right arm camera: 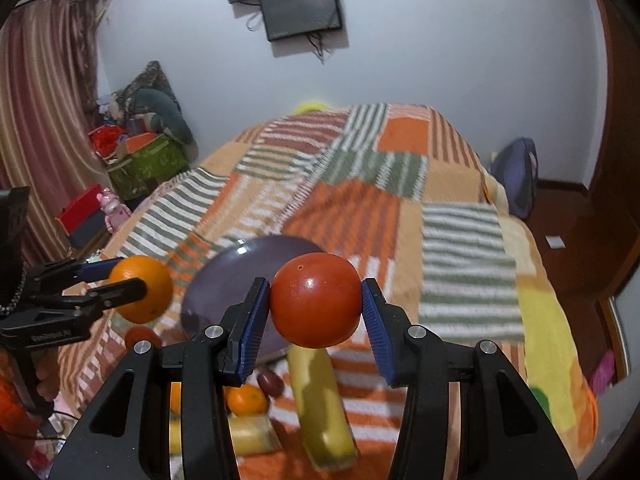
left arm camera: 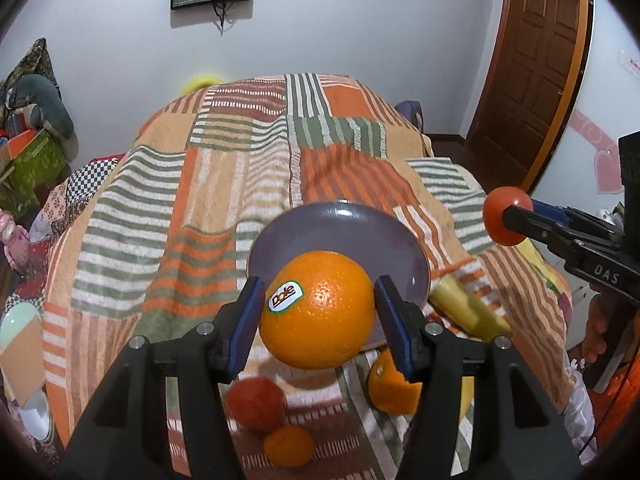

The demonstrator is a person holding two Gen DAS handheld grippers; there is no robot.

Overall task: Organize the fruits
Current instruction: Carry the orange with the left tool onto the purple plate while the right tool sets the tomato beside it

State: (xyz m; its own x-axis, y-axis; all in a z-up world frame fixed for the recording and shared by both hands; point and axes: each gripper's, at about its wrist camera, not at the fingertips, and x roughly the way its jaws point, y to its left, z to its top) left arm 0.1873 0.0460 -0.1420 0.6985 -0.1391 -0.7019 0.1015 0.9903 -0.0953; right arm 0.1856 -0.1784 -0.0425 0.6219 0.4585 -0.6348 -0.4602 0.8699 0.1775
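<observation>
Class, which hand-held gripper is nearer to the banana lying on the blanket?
Right. The right hand-held gripper hangs directly above the banana; the left hand-held gripper hangs off to its side.

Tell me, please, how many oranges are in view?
3: a large orange in the left gripper, a second orange on the blanket, a small orange nearest the camera. More may be hidden.

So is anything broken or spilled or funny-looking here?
Nothing looks broken or spilled. The orange sits between the left gripper's jaws, the tomato between the right gripper's, and the purple plate lies empty on the striped blanket.
</observation>
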